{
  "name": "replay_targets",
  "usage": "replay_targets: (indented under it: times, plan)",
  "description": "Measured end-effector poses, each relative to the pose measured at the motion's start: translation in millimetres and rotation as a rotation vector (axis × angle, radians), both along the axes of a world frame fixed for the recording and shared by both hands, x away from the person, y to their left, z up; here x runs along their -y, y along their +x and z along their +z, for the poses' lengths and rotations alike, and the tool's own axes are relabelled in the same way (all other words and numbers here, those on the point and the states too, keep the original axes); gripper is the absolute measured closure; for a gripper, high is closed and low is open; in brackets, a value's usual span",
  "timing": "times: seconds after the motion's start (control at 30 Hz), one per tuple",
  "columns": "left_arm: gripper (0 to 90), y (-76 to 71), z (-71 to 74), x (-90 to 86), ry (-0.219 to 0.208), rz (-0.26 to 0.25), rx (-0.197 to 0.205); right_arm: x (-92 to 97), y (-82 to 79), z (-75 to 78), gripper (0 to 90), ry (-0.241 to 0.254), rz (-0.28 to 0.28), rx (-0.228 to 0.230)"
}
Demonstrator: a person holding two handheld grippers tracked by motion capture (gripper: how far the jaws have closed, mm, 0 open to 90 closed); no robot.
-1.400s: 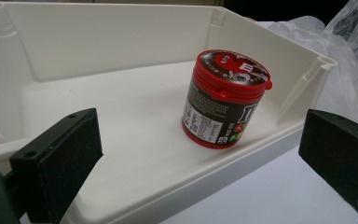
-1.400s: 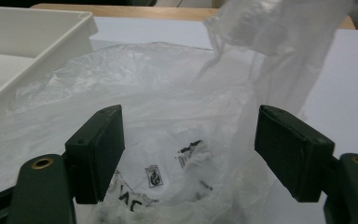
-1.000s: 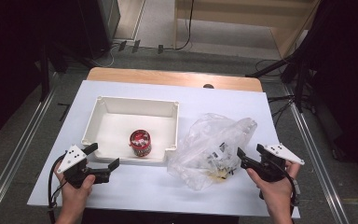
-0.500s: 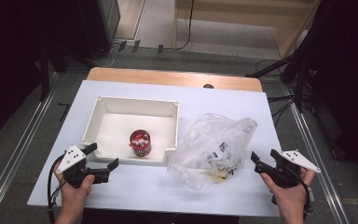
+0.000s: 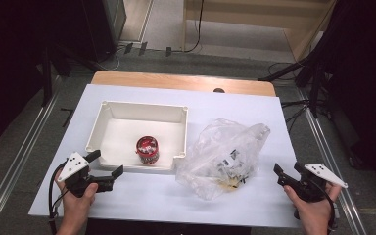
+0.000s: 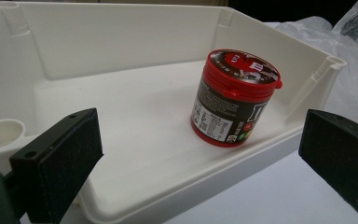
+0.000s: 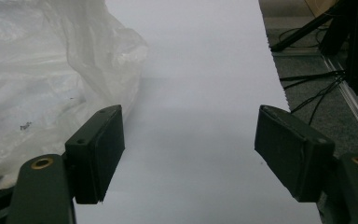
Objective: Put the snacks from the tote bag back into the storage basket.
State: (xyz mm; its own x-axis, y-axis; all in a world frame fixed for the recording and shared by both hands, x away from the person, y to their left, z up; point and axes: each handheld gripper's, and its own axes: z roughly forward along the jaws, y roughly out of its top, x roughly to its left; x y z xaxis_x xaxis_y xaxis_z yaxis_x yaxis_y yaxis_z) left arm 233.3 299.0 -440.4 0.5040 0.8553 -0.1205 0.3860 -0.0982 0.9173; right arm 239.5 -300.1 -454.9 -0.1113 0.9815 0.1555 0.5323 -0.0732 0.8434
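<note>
From above, my left gripper (image 5: 104,166) hovers over the white worktop (image 5: 142,196) just in front of the shallow white plastic tray (image 5: 108,128), jaws spread and empty. Inside the tray, near its front wall, a small round tub with a red lid and a dark label (image 5: 147,149) stands upright. Beside the tray lies a crumpled clear plastic bag (image 5: 227,156) with small packets inside. My right gripper (image 5: 290,172) hangs near the worktop's right edge, apart from the bag, jaws wide with nothing between them.

Along my left gripper (image 6: 200,154), the tub (image 6: 235,98) sits ahead between the two black pads, past the tray's near rim (image 6: 223,179).

Along my right gripper (image 7: 189,149), bare worktop (image 7: 191,93) lies between the pads; the bag (image 7: 51,70) bulges at the left.

I judge this a pause between picks. The next move calls for swinging the right gripper in to the bag, closing on one item, not loose film.
</note>
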Motion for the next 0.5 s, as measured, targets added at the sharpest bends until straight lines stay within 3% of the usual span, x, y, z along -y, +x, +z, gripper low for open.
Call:
replay_targets:
  times: [0.5]
  plan:
    - [0.0,-1.2,1.3,1.9,0.008,-0.007,0.01,10.2,-4.1,-9.9,25.0,-0.001,-0.028,-0.009]
